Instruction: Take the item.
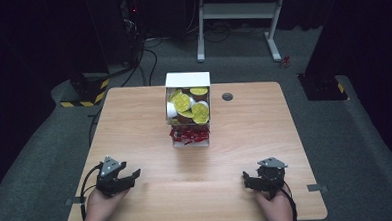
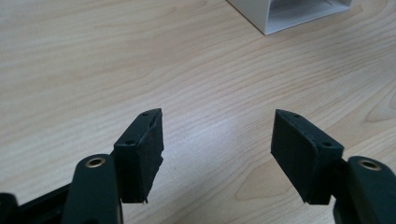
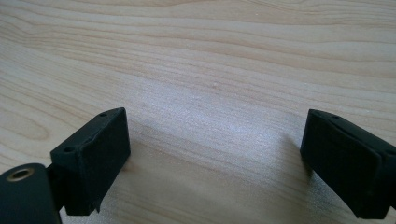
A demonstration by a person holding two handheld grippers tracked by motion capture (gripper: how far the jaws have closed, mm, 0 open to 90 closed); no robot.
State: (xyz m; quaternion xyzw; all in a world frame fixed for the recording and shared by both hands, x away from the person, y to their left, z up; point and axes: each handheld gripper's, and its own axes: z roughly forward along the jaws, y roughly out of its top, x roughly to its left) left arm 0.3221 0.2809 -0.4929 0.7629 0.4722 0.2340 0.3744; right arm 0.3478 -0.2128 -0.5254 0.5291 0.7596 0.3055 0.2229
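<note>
Wooden table (image 1: 149, 122), light grain, rounded corners. White open box (image 1: 187, 81) of yellow-lidded cups and red packets stands at twelve o'clock of centre. Round grey grommet (image 1: 227, 96) just beside it at three o'clock.

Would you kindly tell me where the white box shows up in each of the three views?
High view: white box at the table's centre, far half.
Left gripper view: its corner at the top edge, right of centre.
Right gripper view: not in it.
Shared landmark: the wooden table.
</note>
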